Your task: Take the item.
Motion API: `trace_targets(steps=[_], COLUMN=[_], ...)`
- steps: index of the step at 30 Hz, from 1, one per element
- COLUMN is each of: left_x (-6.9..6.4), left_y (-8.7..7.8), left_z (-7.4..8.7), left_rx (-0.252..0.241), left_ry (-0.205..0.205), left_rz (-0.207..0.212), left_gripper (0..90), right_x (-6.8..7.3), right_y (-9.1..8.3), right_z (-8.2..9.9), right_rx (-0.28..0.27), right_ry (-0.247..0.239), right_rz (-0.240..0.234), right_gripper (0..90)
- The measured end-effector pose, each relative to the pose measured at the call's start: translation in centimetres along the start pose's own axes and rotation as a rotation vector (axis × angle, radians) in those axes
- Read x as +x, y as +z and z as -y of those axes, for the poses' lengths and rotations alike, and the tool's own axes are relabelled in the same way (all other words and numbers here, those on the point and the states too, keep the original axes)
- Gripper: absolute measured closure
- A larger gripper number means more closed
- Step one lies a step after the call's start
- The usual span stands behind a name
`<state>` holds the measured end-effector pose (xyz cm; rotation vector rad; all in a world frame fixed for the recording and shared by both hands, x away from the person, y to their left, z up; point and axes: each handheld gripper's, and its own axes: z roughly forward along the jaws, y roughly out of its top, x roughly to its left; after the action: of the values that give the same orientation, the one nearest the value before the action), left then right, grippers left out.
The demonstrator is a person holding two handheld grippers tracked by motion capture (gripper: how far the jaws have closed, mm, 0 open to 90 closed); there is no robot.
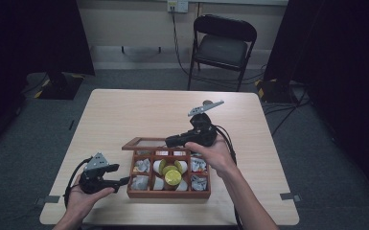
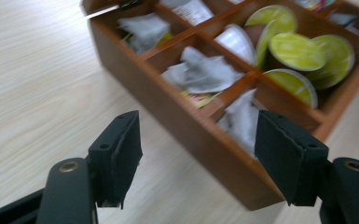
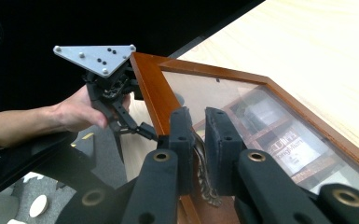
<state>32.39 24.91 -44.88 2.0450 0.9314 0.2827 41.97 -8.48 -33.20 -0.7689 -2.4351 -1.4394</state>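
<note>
A wooden compartment box [image 1: 168,194] stands near the table's front edge, holding yellow-topped capsules [image 1: 172,176] and pale sachets [image 1: 141,166]. Its glass-paned lid [image 1: 146,143] is lifted at the back left. My right gripper [image 1: 171,141] is shut on the lid's wooden frame [image 3: 151,93], with a small metal clasp [image 3: 207,189] hanging between its fingers [image 3: 182,140]. My left gripper [image 1: 124,181] is open just left of the box. In the left gripper view its open gripper [image 2: 198,158] faces the box's near wall [image 2: 200,130], with the capsules [image 2: 303,51] behind.
A black folding chair [image 1: 223,45] stands beyond the table's far edge. The table [image 1: 139,108] has bare wood behind and left of the box. In the right gripper view the left hand and its gripper's grey plate [image 3: 95,57] are close behind the lid.
</note>
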Motion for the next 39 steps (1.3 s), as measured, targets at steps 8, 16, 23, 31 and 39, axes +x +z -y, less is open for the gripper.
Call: trace_targets(steps=[8,16,23,31,39], left_x=[-1.7,-3.8,-5.3,-7.2,-7.4], left_y=[0.4,1.6,3.2,5.0,6.8], left_z=[-0.9,-1.7,-2.8,-4.3,-5.2], left_rx=[-0.011,0.011,0.026,0.056,0.046], left_ry=[0.059,0.145,0.165,0.224,0.206], left_rz=[0.059,0.112,0.121,0.190,0.184], left_gripper=[32.5,34.2,34.6,36.3,37.6], right_x=[0.0,-0.1,-0.1,-0.1,0.0], right_y=[0.0,0.0,0.0,-0.1,0.0], right_z=[-0.1,-0.2,-0.3,-0.3,-0.3], right_rx=[0.000,0.002,0.003,0.001,0.003], right_ry=[0.002,0.000,0.000,-0.001,-0.001], right_rz=[0.001,0.002,0.002,0.001,0.007], right_gripper=[81.6,81.6,81.6,81.6,81.6])
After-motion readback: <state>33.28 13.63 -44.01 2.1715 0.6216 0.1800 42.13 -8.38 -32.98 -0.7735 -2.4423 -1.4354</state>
